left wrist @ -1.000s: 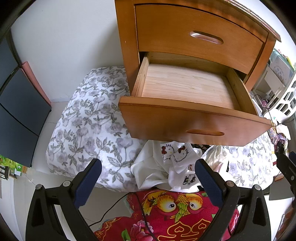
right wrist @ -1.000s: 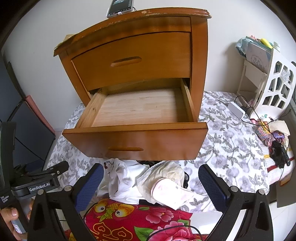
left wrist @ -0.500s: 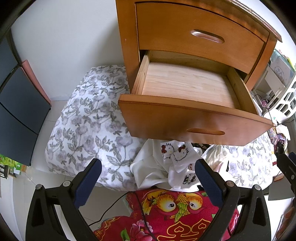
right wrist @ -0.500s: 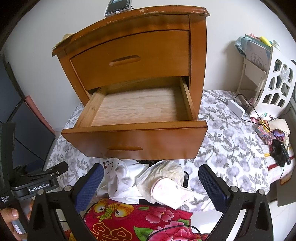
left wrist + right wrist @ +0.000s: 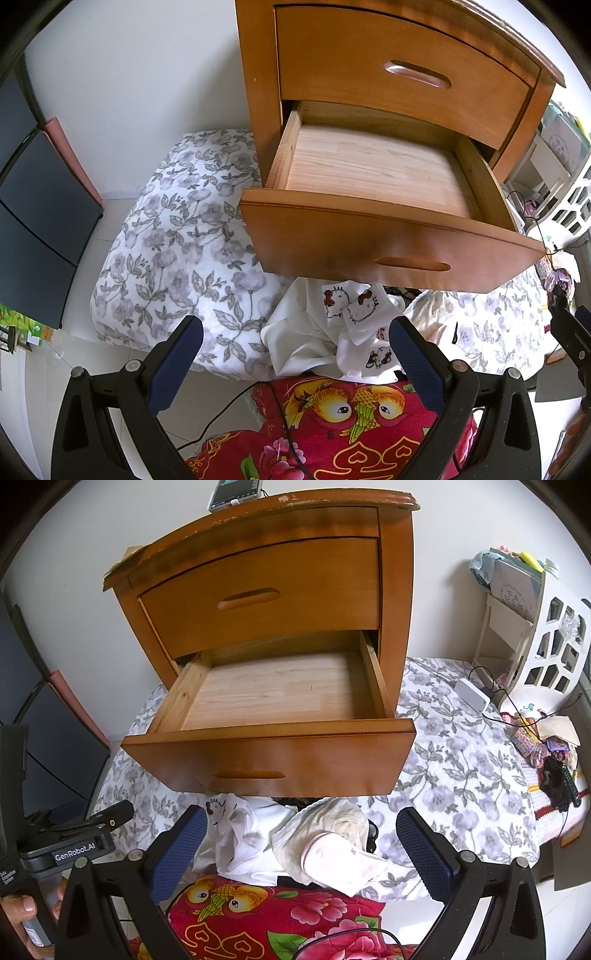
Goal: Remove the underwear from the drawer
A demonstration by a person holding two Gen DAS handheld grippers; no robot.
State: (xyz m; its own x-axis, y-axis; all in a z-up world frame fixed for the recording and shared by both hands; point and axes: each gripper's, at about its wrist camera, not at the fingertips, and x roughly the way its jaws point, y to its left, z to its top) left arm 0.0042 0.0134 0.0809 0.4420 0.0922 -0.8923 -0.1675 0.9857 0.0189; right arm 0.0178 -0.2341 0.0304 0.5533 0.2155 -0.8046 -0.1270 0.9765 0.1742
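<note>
Left gripper [image 5: 295, 350] spread wide, nothing between the blue pads; same for the right gripper [image 5: 301, 840], jaws wide and empty. Both hang above the clothes pile, in front of the open drawer.

Bed [image 5: 454, 760] with grey floral sheet fills the lower background. On it stands a wooden nightstand [image 5: 266, 557]; upper drawer [image 5: 399, 70] closed, lower drawer [image 5: 273, 694] pulled out, only its bare pale plank floor showing inside.

Red blanket [image 5: 354, 424] with yellow-green parrots and flowers lies nearest the cameras, a black cable [image 5: 280, 417] crossing it.

Underwear out of the drawer, heaped on the bed just below the drawer front: white underwear [image 5: 332, 332] printed with cartoon cat faces on the left, cream underwear [image 5: 332, 823] with a pink-banded piece [image 5: 340, 860] on the right, touching each other.

White lattice shelf [image 5: 543, 646] on the right by the wall; small clutter beside it too small to name.

Left gripper body [image 5: 70, 842], seen from the right wrist, bears the label "GenRobot.AI"; a hand [image 5: 22, 915] grips its handle. The handle's own small print is unreadable.

Phone [image 5: 236, 491] on the nightstand top, screen text illegible.
</note>
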